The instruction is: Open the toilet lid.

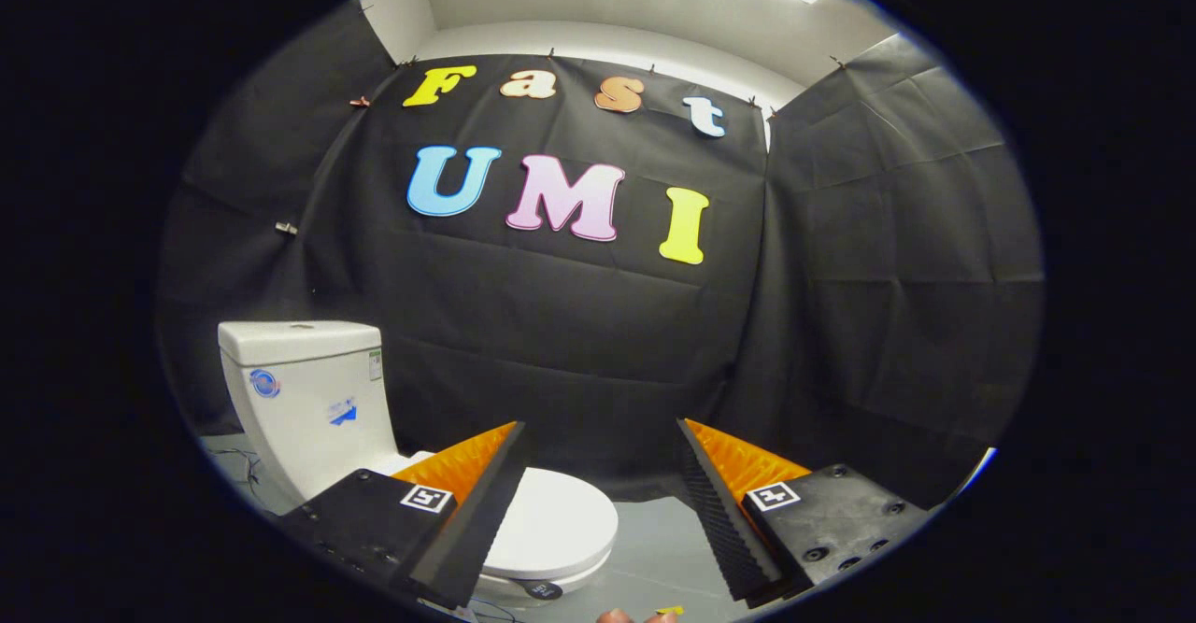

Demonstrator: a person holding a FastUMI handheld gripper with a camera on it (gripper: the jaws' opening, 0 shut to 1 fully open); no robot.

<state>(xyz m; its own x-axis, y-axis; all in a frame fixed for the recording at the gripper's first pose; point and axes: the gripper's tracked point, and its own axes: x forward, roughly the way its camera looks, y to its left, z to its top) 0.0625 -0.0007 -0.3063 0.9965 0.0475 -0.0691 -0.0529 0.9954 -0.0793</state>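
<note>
The left finger (467, 520) of the gripper (603, 436) covers the 9 o'clock portion of the toilet lid (561, 525); the hinge line is not visible. The toilet bowl (523, 590) below the lid is mostly concealed. The tank (308, 399) loses its lower 6 o'clock part behind the same finger. Labels on the tank are too small to resolve. Both finger bases are cut off at 6 o'clock. Cables (234, 460) on the floor (654, 558) at 9 o'clock of the tank are too thin to trace.
</note>
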